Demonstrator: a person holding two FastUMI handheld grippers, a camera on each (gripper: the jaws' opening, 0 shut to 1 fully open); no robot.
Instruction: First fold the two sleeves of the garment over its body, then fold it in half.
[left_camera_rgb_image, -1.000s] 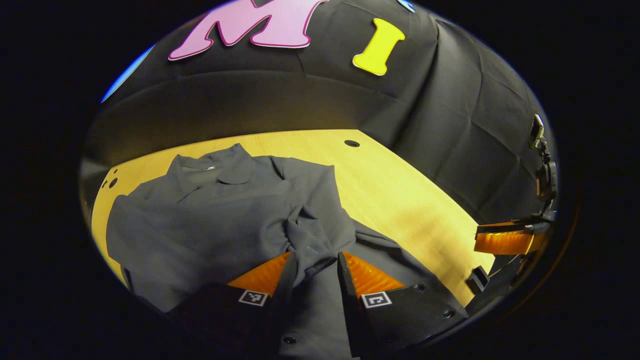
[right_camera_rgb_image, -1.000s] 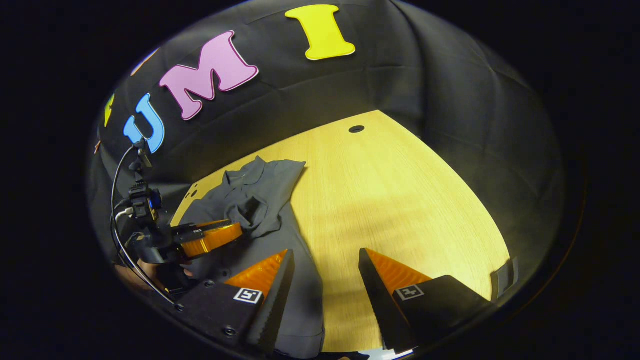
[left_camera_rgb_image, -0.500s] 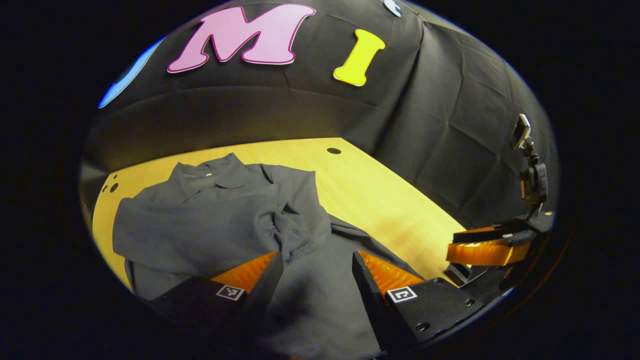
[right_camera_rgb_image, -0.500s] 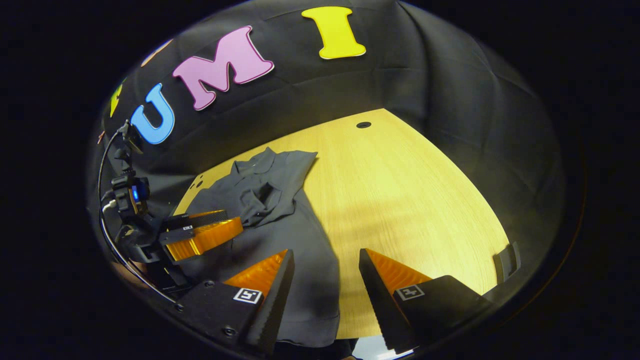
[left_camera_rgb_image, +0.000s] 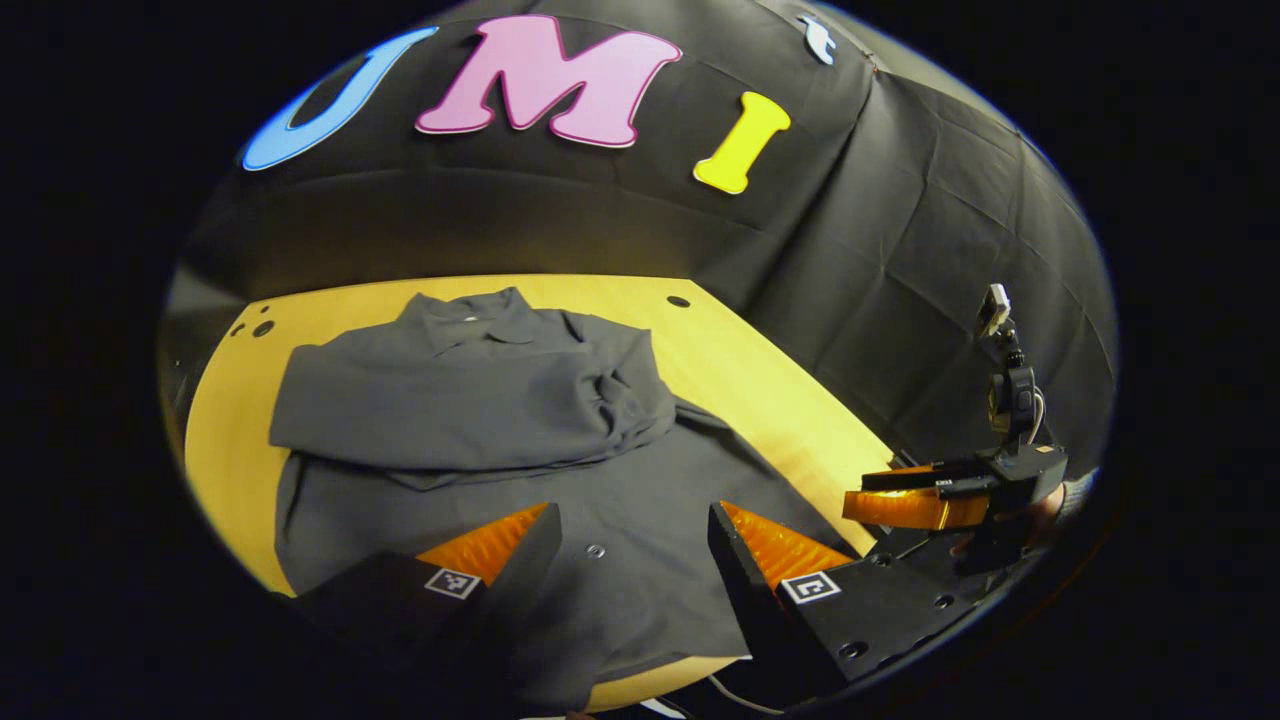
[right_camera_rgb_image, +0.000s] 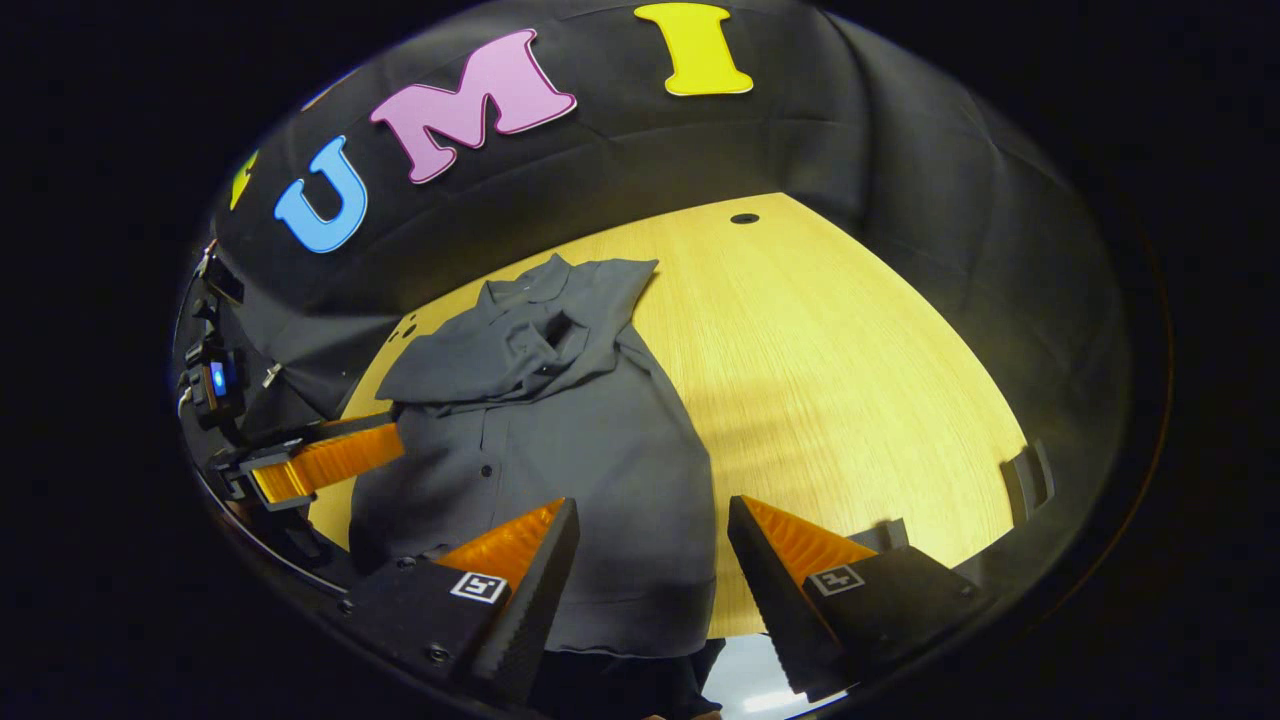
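A dark grey collared shirt (left_camera_rgb_image: 520, 440) lies flat on the yellow wooden table (left_camera_rgb_image: 780, 400), collar toward the far wall. Both sleeves (left_camera_rgb_image: 470, 410) lie folded across its chest, bunched at the right shoulder (left_camera_rgb_image: 620, 400). My left gripper (left_camera_rgb_image: 630, 530) hovers open over the shirt's lower body, nothing between its fingers. In the right gripper view the shirt (right_camera_rgb_image: 560, 440) runs from the collar down to the hem at the near table edge. My right gripper (right_camera_rgb_image: 650, 530) stands open above the hem's right side. The other gripper (right_camera_rgb_image: 320, 460) shows at the left there.
The table (right_camera_rgb_image: 850, 350) stretches bare to the right of the shirt, with a small round hole (right_camera_rgb_image: 744, 218) near the far edge. The right gripper and the hand holding it (left_camera_rgb_image: 950, 495) hang off the table's right edge in the left gripper view. Black cloth walls surround the table.
My left gripper has let go of the sleeve, opened, and drawn back toward the hem. The sleeve now lies across the chest. My right gripper has also pulled back toward the near edge.
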